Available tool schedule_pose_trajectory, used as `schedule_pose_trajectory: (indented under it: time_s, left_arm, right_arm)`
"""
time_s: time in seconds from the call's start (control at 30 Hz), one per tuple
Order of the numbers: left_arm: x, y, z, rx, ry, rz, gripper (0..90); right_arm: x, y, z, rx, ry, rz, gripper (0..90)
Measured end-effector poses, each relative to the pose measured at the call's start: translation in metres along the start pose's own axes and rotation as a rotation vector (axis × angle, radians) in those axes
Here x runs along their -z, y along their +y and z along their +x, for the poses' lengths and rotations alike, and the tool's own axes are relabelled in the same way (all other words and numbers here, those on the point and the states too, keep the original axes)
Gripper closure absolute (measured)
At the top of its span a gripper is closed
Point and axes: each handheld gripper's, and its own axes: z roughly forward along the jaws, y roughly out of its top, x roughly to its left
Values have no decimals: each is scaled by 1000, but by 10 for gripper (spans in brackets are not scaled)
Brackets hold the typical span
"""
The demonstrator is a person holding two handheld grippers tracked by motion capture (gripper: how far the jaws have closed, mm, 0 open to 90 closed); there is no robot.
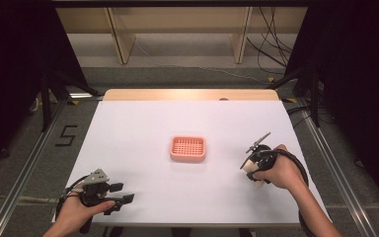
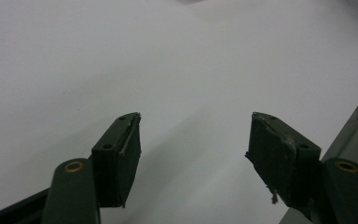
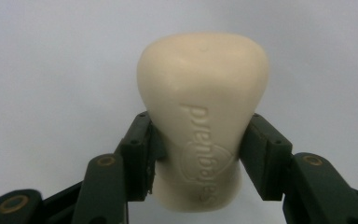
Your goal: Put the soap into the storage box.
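soap bar [image 3: 203, 121]: 1 | pink basket [image 1: 188, 149]: 1 | grippers: 2 (left gripper [image 1: 121, 193], right gripper [image 1: 250, 168])

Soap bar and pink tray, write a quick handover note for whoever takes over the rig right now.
Right hand-held gripper: shut on the soap bar, a cream bar held by its waist, at the right of the white table.
Left hand-held gripper: open, holding nothing, near the table's front left corner.
Pink tray: mid-table, nothing in it, apart from both grippers.
Done: soap gripped.
Left, most likely: carry the soap to the tray, set it inside and release.
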Motion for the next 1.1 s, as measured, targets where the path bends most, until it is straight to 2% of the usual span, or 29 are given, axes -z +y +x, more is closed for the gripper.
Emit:
schedule_pose_trajectory:
  time_s: [0.03,0.07,0.23,0.3,0.33,0.37,0.4,0.43,0.47,0.57,0.63,0.67,0.73,0.77,0.8,0.87,0.9,0.97,1.03,1.1]
  left_arm:
    - [0,0,0,0,0,0,339]
    - [0,0,0,0,0,0,339]
    - [0,0,0,-1,0,0,339]
    - [0,0,0,-1,0,-1,339]
    - [0,0,0,0,0,-2,339]
    - [0,0,0,0,0,0,339]
    - [0,0,0,-1,0,0,339]
    - [0,0,0,-1,-1,1,339]
    - [0,0,0,-1,-1,1,339]
    - [0,0,0,-2,-1,0,339]
    - [0,0,0,-2,-1,-2,339]
    - [0,0,0,-2,-1,-2,339]
    - [0,0,0,-1,-1,-2,339]
    - [0,0,0,-2,-2,-1,339]
    - [0,0,0,-3,-2,-2,339]
    - [0,0,0,-2,-2,-2,339]
    - [0,0,0,-3,-2,-1,339]
    - [0,0,0,-3,-2,-1,339]
    - [0,0,0,-3,-2,-1,339]
    - [1,0,1,-22,5,18,339]
  right_arm:
    - [0,1,1,-3,0,4,504]
    - [0,2,0,15,-2,-2,504]
    - [0,3,2,2,4,-7,504]
    - [1,5,1,21,-9,-16,504]
    - [2,6,2,8,-7,-9,504]
    - [2,7,1,21,-1,-17,504]
    - [3,8,4,-5,0,-17,504]
    - [4,9,2,11,-9,-17,504]
    - [4,10,4,-7,0,-8,504]
    - [5,13,3,23,-12,-29,504]
    - [5,14,5,11,-9,-28,504]
    - [5,15,4,27,-14,-35,504]
    - [6,16,5,14,-9,-30,504]
    - [5,17,4,34,-19,-41,504]
    - [6,17,8,-2,-3,-28,504]
    - [6,19,5,31,-10,-33,504]
    - [7,19,7,15,-11,-31,504]
    - [6,21,6,37,-17,-39,504]
    - [7,21,6,32,-16,-38,504]
    - [7,22,6,32,-16,-41,504]
